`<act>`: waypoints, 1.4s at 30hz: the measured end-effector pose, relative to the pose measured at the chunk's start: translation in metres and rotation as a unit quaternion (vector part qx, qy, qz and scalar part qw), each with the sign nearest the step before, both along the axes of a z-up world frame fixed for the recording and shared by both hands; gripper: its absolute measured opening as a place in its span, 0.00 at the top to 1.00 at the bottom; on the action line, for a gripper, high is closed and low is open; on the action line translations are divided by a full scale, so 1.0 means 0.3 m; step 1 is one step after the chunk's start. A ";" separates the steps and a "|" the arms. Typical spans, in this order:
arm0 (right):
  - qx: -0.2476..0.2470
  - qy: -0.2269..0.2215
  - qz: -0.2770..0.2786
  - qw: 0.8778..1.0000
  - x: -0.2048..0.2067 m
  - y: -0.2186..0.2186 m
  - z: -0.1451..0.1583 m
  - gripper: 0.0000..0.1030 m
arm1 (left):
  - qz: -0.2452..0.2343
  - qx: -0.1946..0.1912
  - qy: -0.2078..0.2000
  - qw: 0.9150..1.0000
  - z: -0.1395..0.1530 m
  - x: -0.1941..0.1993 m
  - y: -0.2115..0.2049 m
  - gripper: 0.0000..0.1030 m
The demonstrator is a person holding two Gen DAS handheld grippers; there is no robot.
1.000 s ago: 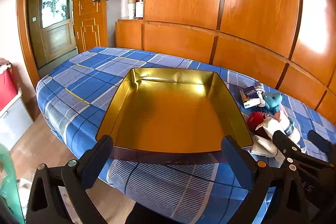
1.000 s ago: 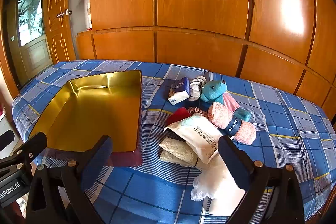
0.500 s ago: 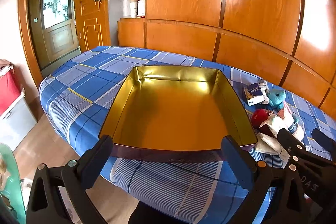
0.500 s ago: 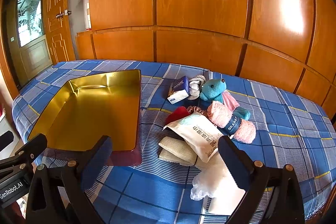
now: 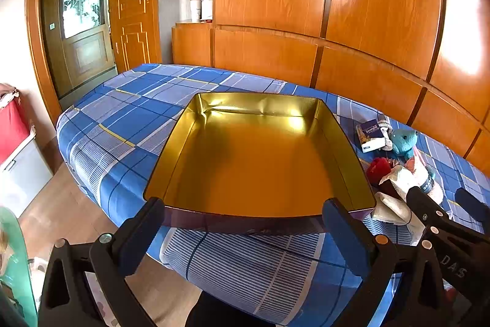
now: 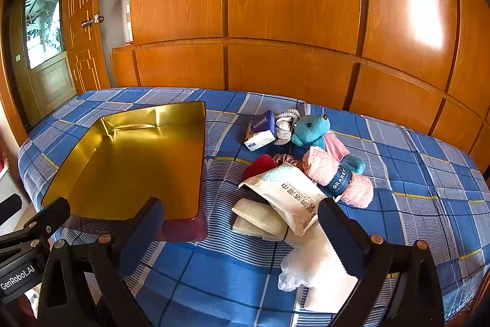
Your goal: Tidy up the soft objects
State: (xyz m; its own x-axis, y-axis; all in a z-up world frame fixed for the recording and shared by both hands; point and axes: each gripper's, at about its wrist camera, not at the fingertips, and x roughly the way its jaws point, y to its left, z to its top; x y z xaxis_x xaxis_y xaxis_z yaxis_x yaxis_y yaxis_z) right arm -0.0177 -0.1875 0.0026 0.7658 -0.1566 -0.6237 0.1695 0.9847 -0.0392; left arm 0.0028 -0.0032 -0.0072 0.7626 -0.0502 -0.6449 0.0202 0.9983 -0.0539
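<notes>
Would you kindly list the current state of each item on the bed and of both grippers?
Gold tin: open, empty.
Left gripper: jaws open, holding nothing.
Right gripper: jaws open, holding nothing.
Blue plush toy: lying on the bedspread.
Pink rolled towel: rolled, banded.
White pouch: lying across beige cloths.
Tissue pack: sealed, tilted.

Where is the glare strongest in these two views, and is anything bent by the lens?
Left wrist view: a bright patch on the glossy wooden wall panels, plus shiny highlights on the back wall of the gold metal tray. Right wrist view: the same kind of white patch on the panels at upper right; both views bow the panel seams and darken at the corners.
</notes>
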 end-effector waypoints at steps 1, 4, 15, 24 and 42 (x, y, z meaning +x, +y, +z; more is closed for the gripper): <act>0.000 0.000 0.000 1.000 -0.001 0.001 0.001 0.01 | 0.000 -0.001 0.000 1.000 0.000 0.000 0.000 0.00; -0.001 -0.001 0.001 1.000 -0.004 0.004 0.003 0.01 | 0.000 -0.002 0.001 1.000 -0.001 0.000 0.001 0.00; -0.002 -0.002 0.002 1.000 -0.004 0.008 0.002 0.01 | 0.000 -0.007 0.004 1.000 -0.005 0.001 0.005 0.00; -0.001 -0.001 0.002 1.000 -0.004 0.007 0.003 0.01 | -0.002 -0.007 0.008 1.000 -0.011 0.003 0.002 0.00; 0.074 -0.018 -0.082 0.994 -0.026 -0.558 0.110 0.01 | -0.274 -0.002 0.019 0.962 0.062 0.014 -0.322 0.00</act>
